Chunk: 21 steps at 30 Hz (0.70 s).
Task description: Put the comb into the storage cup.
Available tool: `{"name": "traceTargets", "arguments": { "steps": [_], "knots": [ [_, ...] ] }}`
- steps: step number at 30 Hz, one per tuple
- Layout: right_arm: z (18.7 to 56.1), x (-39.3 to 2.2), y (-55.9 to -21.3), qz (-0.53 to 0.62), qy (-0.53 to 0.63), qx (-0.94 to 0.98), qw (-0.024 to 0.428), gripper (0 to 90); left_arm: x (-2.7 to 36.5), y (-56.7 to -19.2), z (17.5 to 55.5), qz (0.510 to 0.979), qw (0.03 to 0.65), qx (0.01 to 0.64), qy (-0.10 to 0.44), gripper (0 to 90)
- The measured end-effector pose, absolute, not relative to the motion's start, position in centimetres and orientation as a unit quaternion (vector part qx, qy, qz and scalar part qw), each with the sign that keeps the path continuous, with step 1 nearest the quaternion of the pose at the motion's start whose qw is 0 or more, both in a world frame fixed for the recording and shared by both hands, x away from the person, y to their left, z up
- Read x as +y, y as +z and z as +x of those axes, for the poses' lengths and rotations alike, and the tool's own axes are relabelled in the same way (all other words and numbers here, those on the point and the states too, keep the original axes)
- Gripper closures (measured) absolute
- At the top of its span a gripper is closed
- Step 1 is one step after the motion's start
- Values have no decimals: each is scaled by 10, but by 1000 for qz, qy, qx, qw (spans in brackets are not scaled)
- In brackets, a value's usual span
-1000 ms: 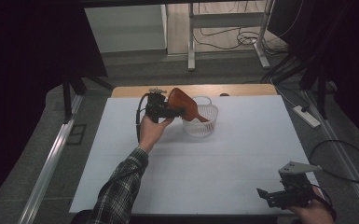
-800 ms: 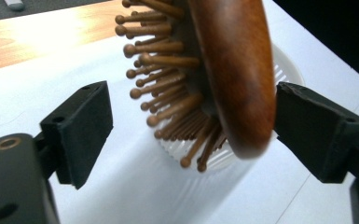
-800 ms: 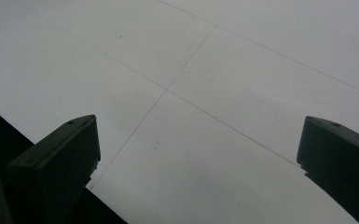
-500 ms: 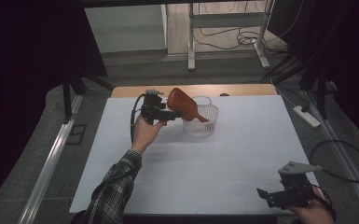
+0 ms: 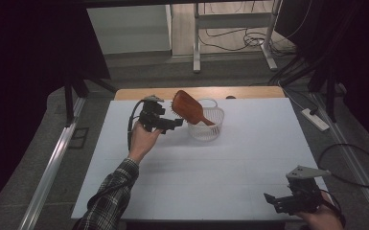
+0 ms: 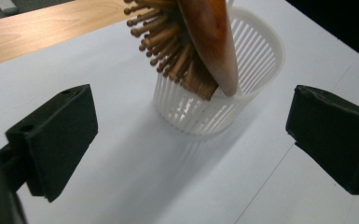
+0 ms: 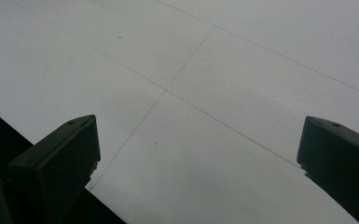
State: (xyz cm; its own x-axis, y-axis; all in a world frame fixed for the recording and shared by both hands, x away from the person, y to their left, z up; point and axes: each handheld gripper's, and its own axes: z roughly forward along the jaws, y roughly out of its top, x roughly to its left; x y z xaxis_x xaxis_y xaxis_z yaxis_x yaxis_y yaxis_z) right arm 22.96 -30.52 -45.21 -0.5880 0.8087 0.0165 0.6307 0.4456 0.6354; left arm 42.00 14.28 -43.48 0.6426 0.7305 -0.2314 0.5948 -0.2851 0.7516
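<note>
A brown wooden hairbrush [image 5: 187,106] [image 6: 200,42] leans handle-down in a white slatted basket [image 5: 206,129] [image 6: 256,56] at the back middle of the white table. Its bristled head sticks out over the rim toward the left. My left gripper [image 5: 175,125] [image 6: 191,149] hangs just left of the basket, its jaws open after having just been opening, nothing between them, apart from the brush. My right gripper [image 5: 274,201] [image 7: 198,163] rests low at the table's front right corner, jaws open over bare white surface.
The white table top [image 5: 220,167] has a wooden strip [image 5: 239,92] along its far edge. A power strip [image 5: 315,120] lies on the floor at the right, with cables nearby. A metal rail [image 5: 52,167] runs along the left side.
The left gripper has let go of the hairbrush and drawn back to the left. The brush now leans in the basket by itself. The right gripper has not moved.
</note>
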Motion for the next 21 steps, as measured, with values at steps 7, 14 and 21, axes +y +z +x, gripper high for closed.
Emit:
{"name": "traceTargets", "arguments": {
  "steps": [7, 14, 21],
  "knots": [
    [230, -305, -452, 430, 304, 837, 147, 0, 144, -437, 410, 809, 417, 402, 100, 10],
    [230, -305, -452, 430, 304, 837, 147, 0, 146, -438, 402, 817, 410, 389, 114, 2],
    [230, -305, -452, 429, 304, 838, 147, 0, 152, -443, 395, 819, 408, 388, 115, 1]
  ]
}}
